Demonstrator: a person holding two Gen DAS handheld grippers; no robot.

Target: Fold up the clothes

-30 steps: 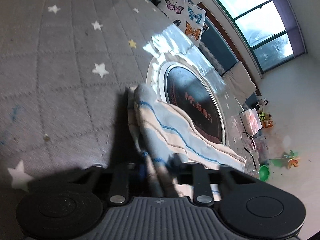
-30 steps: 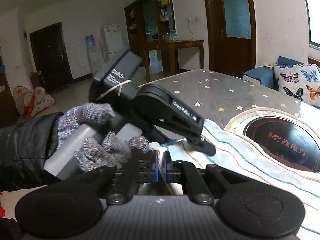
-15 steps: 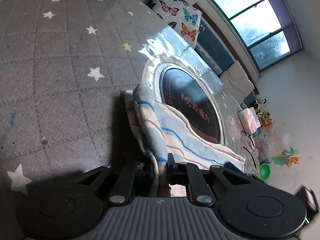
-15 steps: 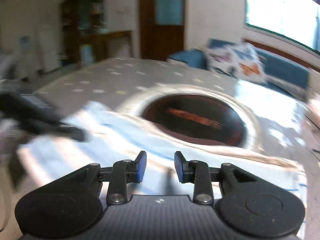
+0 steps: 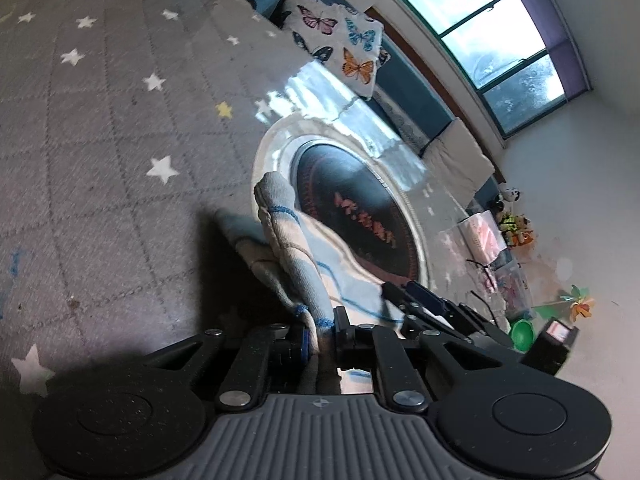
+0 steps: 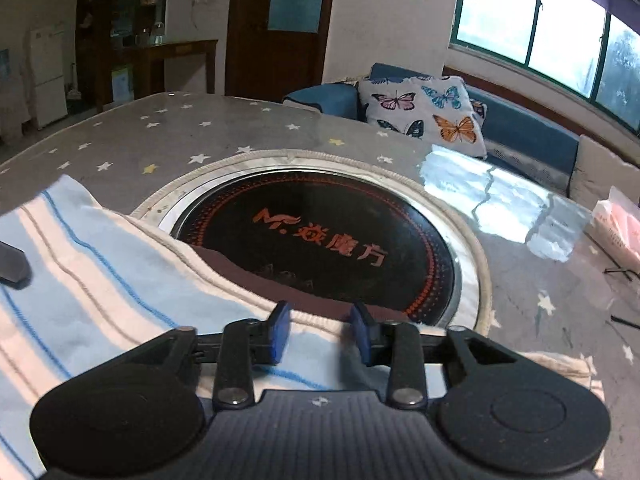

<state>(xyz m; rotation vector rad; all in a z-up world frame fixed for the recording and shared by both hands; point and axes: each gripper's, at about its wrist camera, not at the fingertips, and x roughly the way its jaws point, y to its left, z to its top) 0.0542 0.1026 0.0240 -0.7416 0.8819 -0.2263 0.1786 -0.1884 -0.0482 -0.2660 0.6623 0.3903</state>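
A light-blue and cream striped cloth (image 5: pixel 298 248) lies folded on the grey star-patterned table cover (image 5: pixel 100 184). My left gripper (image 5: pixel 320 338) is shut on the cloth's folded edge, which rises in a bunched ridge from its pads. In the right wrist view the same cloth (image 6: pixel 100 268) spreads out flat at the left. My right gripper (image 6: pixel 320 334) hovers low over the cloth's far edge, its jaws opening, blue pads apart and pressing on nothing. The right gripper's fingers (image 5: pixel 424 302) show beside the left one. A dark tip of the left gripper (image 6: pixel 12 266) shows at the left edge.
A round black cooktop (image 6: pixel 320 240) with orange lettering sits in the table, partly under the cloth. A butterfly cushion (image 6: pixel 424 116) lies on a blue sofa behind. A pink bag (image 6: pixel 616 228) and thin black items sit at the table's right. Toys and a green bowl (image 5: pixel 522 334) are on the floor.
The right gripper let go of the cloth corner next to the left gripper, swung right and down along the cloth's edge, and opened. The left gripper kept its hold.
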